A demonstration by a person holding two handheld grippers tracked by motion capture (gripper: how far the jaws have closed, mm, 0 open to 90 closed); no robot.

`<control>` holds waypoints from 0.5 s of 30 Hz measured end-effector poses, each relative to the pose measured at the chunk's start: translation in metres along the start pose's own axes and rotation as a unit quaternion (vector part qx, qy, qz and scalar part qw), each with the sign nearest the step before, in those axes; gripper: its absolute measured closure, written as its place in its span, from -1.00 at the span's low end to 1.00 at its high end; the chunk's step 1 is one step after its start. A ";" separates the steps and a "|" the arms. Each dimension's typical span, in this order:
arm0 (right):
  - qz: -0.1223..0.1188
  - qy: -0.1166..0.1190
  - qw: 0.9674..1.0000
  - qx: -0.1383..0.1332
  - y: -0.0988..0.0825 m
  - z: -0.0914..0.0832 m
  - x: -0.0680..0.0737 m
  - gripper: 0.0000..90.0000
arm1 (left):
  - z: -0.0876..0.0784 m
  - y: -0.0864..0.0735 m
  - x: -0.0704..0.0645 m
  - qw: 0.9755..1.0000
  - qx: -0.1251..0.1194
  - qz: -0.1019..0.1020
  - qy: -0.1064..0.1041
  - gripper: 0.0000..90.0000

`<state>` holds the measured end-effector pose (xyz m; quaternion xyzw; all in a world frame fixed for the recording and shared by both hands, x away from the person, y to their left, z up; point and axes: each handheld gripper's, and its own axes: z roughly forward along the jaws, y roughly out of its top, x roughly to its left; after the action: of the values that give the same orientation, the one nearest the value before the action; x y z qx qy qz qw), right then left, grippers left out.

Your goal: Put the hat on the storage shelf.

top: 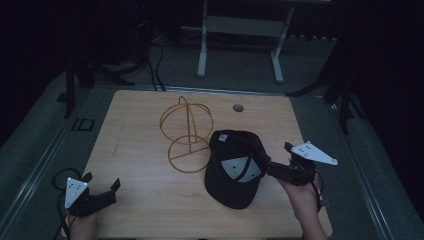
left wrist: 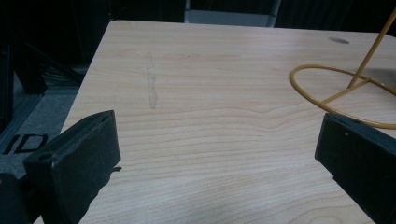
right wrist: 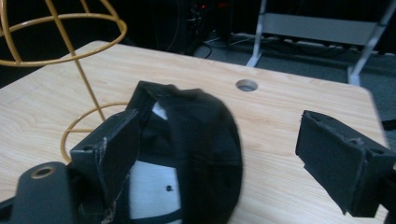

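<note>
Cap (top: pixel 235 170) is lying upturned on the bench (top: pixel 140 150), not yet on the near wire stand (top: pixel 187 132); right tool (top: pixel 277 167) is gaping around its rim, left tool (top: pixel 102 187) is idling open.

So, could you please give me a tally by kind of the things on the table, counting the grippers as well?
Black cap: 1
Yellow wire stand: 1
Handheld grippers: 2, the left gripper and the right gripper
Total: 4
</note>
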<state>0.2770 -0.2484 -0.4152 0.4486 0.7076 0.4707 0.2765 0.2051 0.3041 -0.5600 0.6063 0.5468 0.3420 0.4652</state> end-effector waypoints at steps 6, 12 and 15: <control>-0.010 -0.001 0.999 0.040 -0.009 0.032 0.012 -0.62 | 0.000 0.000 0.000 1.000 -0.001 0.000 -0.002 -0.99; -0.011 -0.016 0.996 0.082 -0.021 0.056 0.010 -0.39 | 0.000 0.000 0.000 1.000 -0.001 0.001 -0.004 -0.99; -0.019 -0.023 0.994 0.104 -0.028 0.065 0.010 -0.17 | -0.001 0.000 0.000 1.000 -0.001 -0.001 -0.005 -0.99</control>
<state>0.3148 -0.2172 -0.4664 0.4726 0.7542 0.3787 0.2536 0.2045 0.3040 -0.5594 0.6067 0.5450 0.3389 0.4692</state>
